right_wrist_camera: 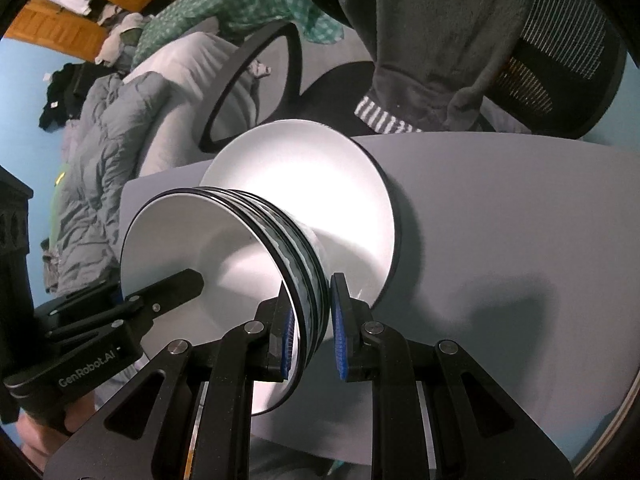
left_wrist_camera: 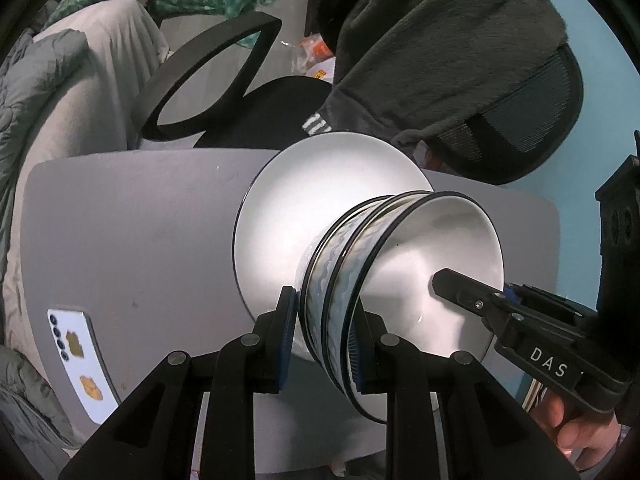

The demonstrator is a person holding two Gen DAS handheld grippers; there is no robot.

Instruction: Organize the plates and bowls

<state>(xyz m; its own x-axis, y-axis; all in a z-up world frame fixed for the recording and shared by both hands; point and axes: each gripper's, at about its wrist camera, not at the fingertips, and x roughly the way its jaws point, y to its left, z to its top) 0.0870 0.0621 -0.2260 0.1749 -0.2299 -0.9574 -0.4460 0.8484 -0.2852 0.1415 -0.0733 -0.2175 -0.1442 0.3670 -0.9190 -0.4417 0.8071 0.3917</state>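
Stacked bowls on a plate, both grippers straddling the rim.

Left wrist view: the left gripper (left_wrist_camera: 326,344) has its jaws either side of the stacked bowls (left_wrist_camera: 352,256), pads just beside the walls; whether they press I cannot tell. Two rims show. The bowls sit on one white plate (left_wrist_camera: 320,192) near the grey table's (left_wrist_camera: 140,240) far edge, with bare tabletop to the left, where one phone (left_wrist_camera: 80,356) lies. Right wrist view: the right gripper (right_wrist_camera: 312,320) likewise straddles the rim (right_wrist_camera: 296,272), contact unclear; bare table stretches to its right, a chair (right_wrist_camera: 560,60) beyond.
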